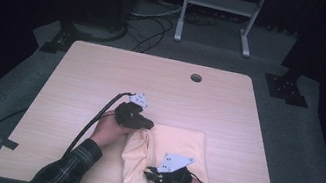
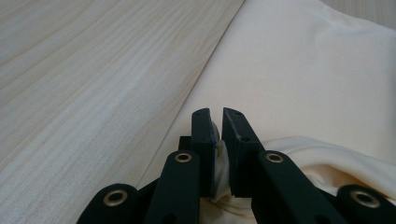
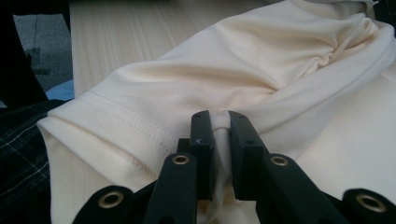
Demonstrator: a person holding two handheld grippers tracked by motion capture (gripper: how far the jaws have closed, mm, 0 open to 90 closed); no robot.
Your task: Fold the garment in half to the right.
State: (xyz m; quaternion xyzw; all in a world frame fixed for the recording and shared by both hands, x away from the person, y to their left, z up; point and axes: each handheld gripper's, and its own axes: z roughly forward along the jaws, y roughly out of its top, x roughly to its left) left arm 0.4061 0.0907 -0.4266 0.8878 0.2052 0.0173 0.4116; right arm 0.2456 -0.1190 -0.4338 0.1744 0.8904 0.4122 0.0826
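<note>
Much of the cream garment [image 1: 167, 158] is hard to read from above: it lies crumpled at the near edge of the worktop [image 1: 103, 76], and the right gripper [image 1: 152, 172] and the hand behind it cover part of it. What kind of garment it is cannot be told; in the right gripper view a stitched hem [image 3: 121, 126] runs to the left of the jaws, and beyond them the cloth bunches into a twisted ridge. That gripper's jaws stand narrow, pinched on a fold of the cloth that rises between them. How deep the fold goes is hidden by the jaws themselves.

The left gripper [image 1: 149, 124] sits at the garment's far left corner. In its own view [image 2: 215, 135] the jaws are likewise narrow and clamp a small tuft of cloth; ahead of them the fabric lies flat and smooth, and to their left bare wood begins just beside the cloth's edge. A plaid sleeve [image 1: 67, 168] is cut off at the bottom of the high view.

The worktop is pale wood grain with a round cable hole [image 1: 196, 77] well beyond both jaws. Around it lie grey carpet [image 1: 293, 145], loose cables [image 1: 151, 28] and a metal stand [image 1: 218, 10] against a dark background.
</note>
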